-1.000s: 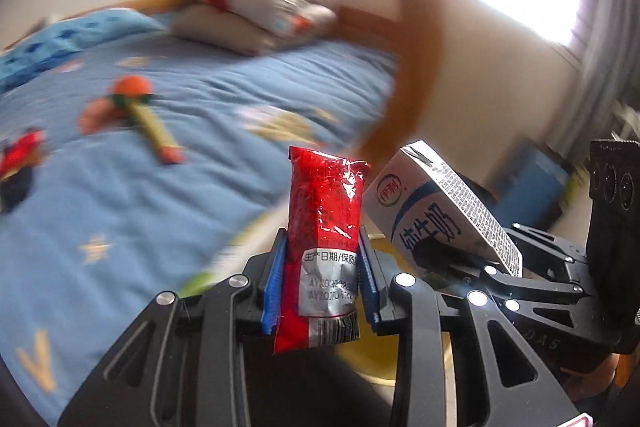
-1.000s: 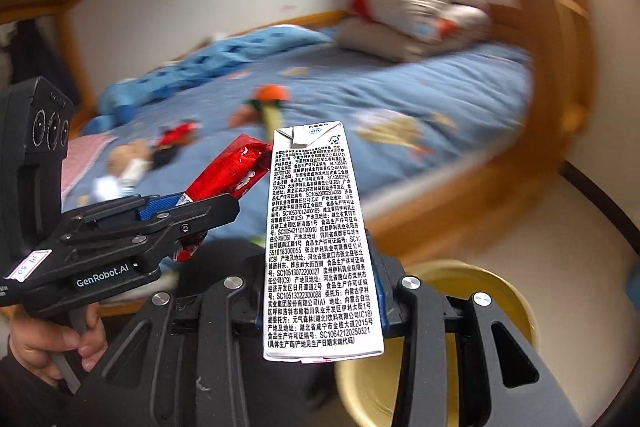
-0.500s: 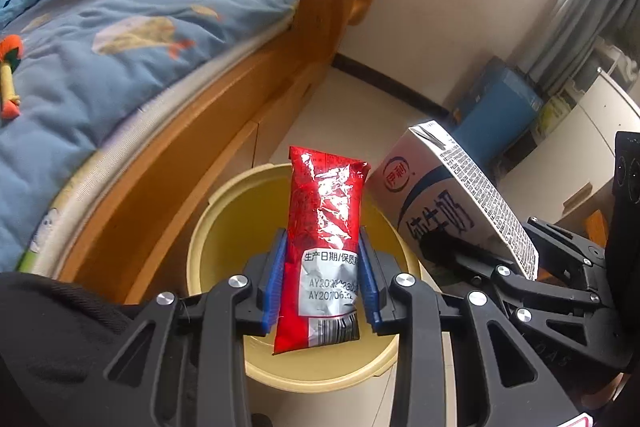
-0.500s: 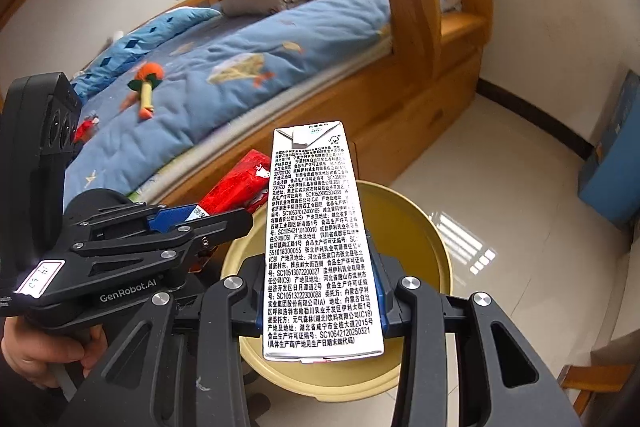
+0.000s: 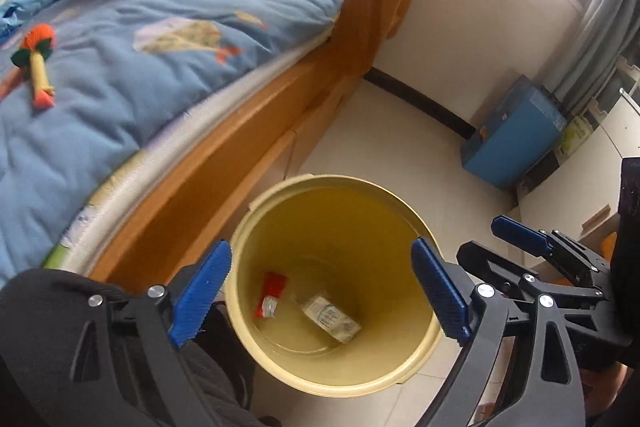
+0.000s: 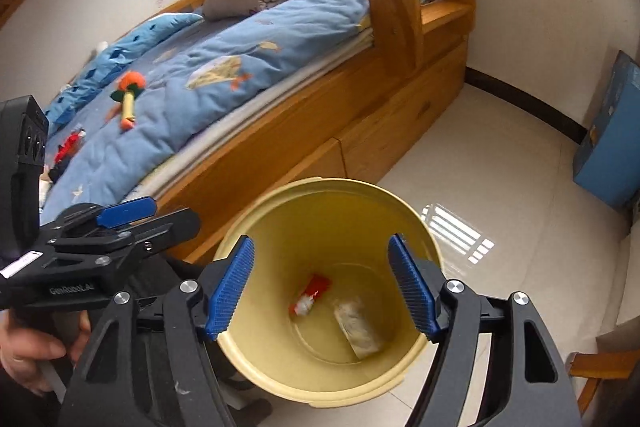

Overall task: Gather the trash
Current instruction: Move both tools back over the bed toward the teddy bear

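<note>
A yellow bin (image 5: 400,375) (image 6: 264,371) stands on the floor beside the bed. At its bottom lie a red snack wrapper (image 5: 271,294) (image 6: 312,291) and a white milk carton (image 5: 331,317) (image 6: 358,327). My left gripper (image 5: 320,295) hangs over the bin's mouth, jaws opening, nothing between the blue pads. My right gripper (image 6: 322,291) is above the bin too, jaws opening and empty. In the left wrist view the right gripper (image 5: 532,251) shows at the right edge; in the right wrist view the left gripper (image 6: 116,223) shows at the left.
A wooden bed frame (image 6: 320,131) with a blue quilt (image 5: 120,67) rises left of the bin. A carrot toy (image 5: 38,67) (image 6: 129,99) and small items lie on the quilt. A blue box (image 5: 516,131) stands by the wall. A hand (image 6: 32,355) holds the left gripper.
Both grippers opened over the bin. The red wrapper left the left gripper and the milk carton left the right one; both now lie at the bin's bottom.
</note>
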### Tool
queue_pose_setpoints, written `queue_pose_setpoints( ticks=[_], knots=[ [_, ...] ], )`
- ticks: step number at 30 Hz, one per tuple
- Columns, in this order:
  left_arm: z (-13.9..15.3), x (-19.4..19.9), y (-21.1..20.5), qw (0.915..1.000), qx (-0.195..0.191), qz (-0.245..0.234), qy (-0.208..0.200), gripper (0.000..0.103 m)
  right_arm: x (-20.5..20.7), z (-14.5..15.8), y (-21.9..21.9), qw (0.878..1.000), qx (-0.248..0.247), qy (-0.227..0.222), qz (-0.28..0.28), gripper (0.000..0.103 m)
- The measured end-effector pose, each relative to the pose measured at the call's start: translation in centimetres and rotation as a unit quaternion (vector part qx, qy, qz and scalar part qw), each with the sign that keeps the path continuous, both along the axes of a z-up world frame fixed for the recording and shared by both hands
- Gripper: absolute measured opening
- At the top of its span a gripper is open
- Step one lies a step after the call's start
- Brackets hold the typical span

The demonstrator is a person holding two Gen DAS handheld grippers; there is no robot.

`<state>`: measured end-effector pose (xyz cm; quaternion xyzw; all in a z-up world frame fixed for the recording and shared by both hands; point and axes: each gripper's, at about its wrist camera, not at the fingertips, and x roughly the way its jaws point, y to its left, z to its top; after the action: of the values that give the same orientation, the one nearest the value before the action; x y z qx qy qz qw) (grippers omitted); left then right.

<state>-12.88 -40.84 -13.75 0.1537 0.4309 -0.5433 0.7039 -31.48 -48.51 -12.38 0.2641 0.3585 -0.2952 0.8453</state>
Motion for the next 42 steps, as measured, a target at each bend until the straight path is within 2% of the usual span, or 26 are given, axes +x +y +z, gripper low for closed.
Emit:
queue_pose_setpoints(
  ticks=[6, 11, 14, 18, 20, 23, 29, 33, 36, 42],
  knots=[
    [1.9, 1.4, 2.1, 0.9987, -0.019, 0.034, -0.033, 0.091, 2.0, 1.4, 1.3, 0.999, -0.021, -0.021, 0.029, 0.065],
    [5.1, 3.8, 6.6, 0.9906, -0.047, 0.097, -0.085, 0.095, 5.1, 3.7, 3.2, 0.994, -0.049, -0.062, 0.076, 0.064],
    [7.1, 5.9, 10.3, 0.9802, -0.058, 0.149, -0.118, 0.098, 7.8, 5.1, 4.7, 0.988, -0.069, -0.088, 0.105, 0.065],
    [9.4, 9.2, 15.9, 0.9596, -0.060, 0.230, -0.150, 0.099, 12.6, 6.7, 7.8, 0.976, -0.077, -0.120, 0.164, 0.068],
    [10.1, 11.0, 18.5, 0.9490, -0.059, 0.267, -0.157, 0.099, 14.6, 7.4, 9.2, 0.970, -0.079, -0.131, 0.189, 0.069],
    [11.1, 13.7, 22.6, 0.9283, -0.055, 0.327, -0.169, 0.099, 18.0, 8.3, 12.0, 0.958, -0.077, -0.150, 0.232, 0.069],
    [12.3, 16.4, 28.6, 0.8952, -0.039, 0.399, -0.194, 0.099, 23.7, 9.5, 16.8, 0.936, -0.060, -0.181, 0.296, 0.069],
    [12.6, 17.9, 31.7, 0.8797, -0.032, 0.429, -0.202, 0.099, 27.2, 10.1, 19.9, 0.920, -0.053, -0.191, 0.338, 0.069],
    [12.4, 18.9, 33.4, 0.8698, -0.026, 0.448, -0.204, 0.099, 29.5, 10.1, 21.6, 0.913, -0.049, -0.189, 0.359, 0.069],
    [10.4, 21.6, 35.3, 0.8596, -0.007, 0.476, -0.185, 0.099, 34.0, 9.5, 23.4, 0.906, -0.044, -0.179, 0.381, 0.069]
  ],
)
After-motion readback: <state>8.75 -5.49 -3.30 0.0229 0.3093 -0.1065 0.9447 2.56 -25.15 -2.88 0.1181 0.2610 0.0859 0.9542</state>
